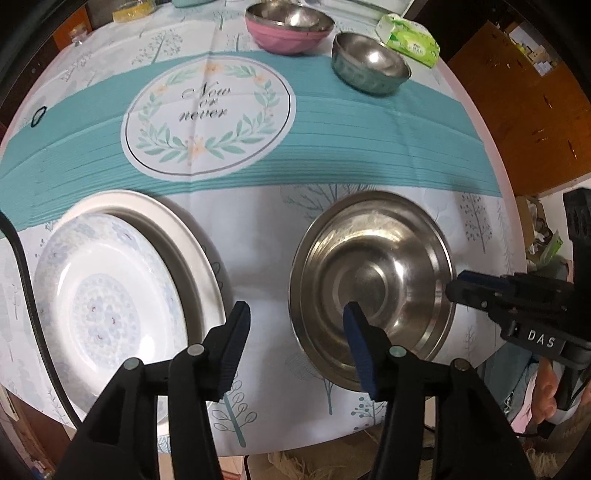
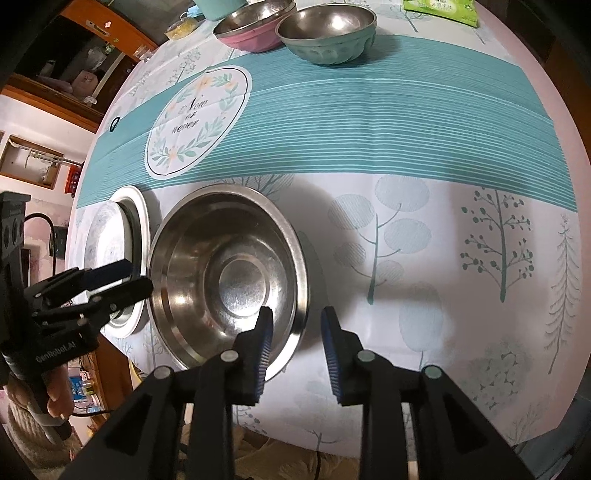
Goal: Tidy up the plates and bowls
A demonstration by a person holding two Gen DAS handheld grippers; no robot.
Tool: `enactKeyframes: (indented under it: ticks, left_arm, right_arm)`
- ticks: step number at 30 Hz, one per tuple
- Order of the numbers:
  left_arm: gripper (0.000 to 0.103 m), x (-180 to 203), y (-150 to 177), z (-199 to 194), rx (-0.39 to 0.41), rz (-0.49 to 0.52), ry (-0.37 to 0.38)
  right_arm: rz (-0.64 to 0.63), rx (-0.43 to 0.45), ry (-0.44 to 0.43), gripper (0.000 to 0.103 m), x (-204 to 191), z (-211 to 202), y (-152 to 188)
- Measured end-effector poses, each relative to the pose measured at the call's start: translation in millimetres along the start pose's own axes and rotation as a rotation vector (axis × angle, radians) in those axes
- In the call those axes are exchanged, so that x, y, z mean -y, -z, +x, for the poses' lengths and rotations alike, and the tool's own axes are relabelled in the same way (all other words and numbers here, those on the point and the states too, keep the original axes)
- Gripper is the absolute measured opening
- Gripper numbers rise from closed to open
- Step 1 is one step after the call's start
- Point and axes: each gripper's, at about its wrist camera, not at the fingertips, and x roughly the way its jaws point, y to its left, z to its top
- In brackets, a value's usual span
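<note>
My left tongs stand apart, empty, above the desk between a patterned white plate stacked in a plain white plate and a steel basin. My right tongs also stand apart, straddling the basin's near rim without pressing it. A pink-sided steel bowl and a teal-sided steel bowl sit at the far edge, beside a green tissue pack.

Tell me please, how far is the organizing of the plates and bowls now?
Partly done. The floral plate already lies in the white plate, and the steel basin sits beside them. Nothing is in hand: the left gripper and right gripper are open around the basin's rims. The pink bowl and green bowl remain separate.
</note>
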Motion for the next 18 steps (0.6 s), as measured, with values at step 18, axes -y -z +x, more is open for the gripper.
enactKeyframes:
  ticks: [18]
  left_arm:
    - [0.057,35.3,-5.7,-74.9,0.294,-0.025,-0.119]
  right_arm:
    - [-0.069,0.156,-0.002,0.027,16.8,-65.7,4.2]
